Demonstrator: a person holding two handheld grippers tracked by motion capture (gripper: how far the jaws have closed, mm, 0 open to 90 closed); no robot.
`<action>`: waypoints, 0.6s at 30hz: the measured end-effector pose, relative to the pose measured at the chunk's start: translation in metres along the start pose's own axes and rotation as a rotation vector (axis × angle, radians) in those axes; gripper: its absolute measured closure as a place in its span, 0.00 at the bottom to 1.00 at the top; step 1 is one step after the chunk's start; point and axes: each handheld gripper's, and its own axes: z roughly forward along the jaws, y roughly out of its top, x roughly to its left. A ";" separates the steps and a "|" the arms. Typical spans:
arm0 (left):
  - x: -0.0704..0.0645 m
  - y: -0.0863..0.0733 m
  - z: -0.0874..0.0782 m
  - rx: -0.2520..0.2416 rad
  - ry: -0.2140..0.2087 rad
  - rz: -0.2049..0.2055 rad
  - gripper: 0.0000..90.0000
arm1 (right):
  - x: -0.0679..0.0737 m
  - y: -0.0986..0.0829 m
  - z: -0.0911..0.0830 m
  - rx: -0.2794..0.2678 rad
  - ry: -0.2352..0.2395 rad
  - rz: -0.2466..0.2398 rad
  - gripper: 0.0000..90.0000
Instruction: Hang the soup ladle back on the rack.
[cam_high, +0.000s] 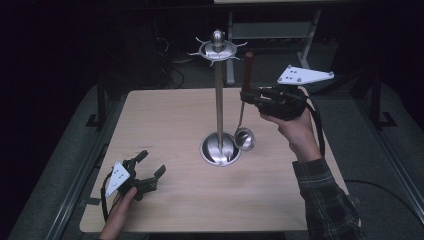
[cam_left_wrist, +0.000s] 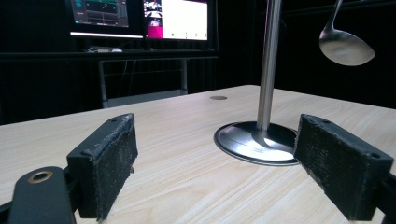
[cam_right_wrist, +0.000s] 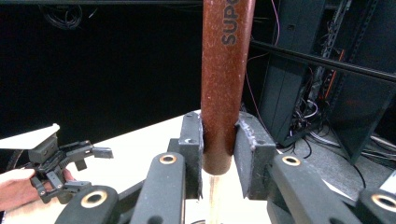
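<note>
Table edge first: your left gripper (cam_high: 148, 170) is resting low at the near left, jaws spread wide and holding nothing. Moving across, the rack (cam_high: 219, 95) is standing mid-table, its hook ring up top. Just right of the pole, the ladle (cam_high: 243, 107) is hanging upright, bowl down, with your right gripper (cam_high: 248, 96) clamping its red-brown handle. The hooks are sitting up and left of that handle.

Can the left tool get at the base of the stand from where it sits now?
Probably yes. The left tool is open and low on the table, and the left gripper view shows bare wood between it and the stand's base. The ladle hangs above, held by the right tool.
</note>
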 end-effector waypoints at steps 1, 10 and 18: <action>0.000 0.000 0.000 0.000 0.000 0.000 0.14 | 0.000 0.000 0.002 0.002 0.001 0.002 0.81; 0.000 0.000 0.000 0.000 0.000 -0.001 0.14 | -0.004 -0.001 0.006 0.011 0.001 0.010 0.81; 0.000 0.000 0.000 0.000 0.000 0.000 0.14 | -0.004 0.002 0.012 0.024 0.005 0.005 0.81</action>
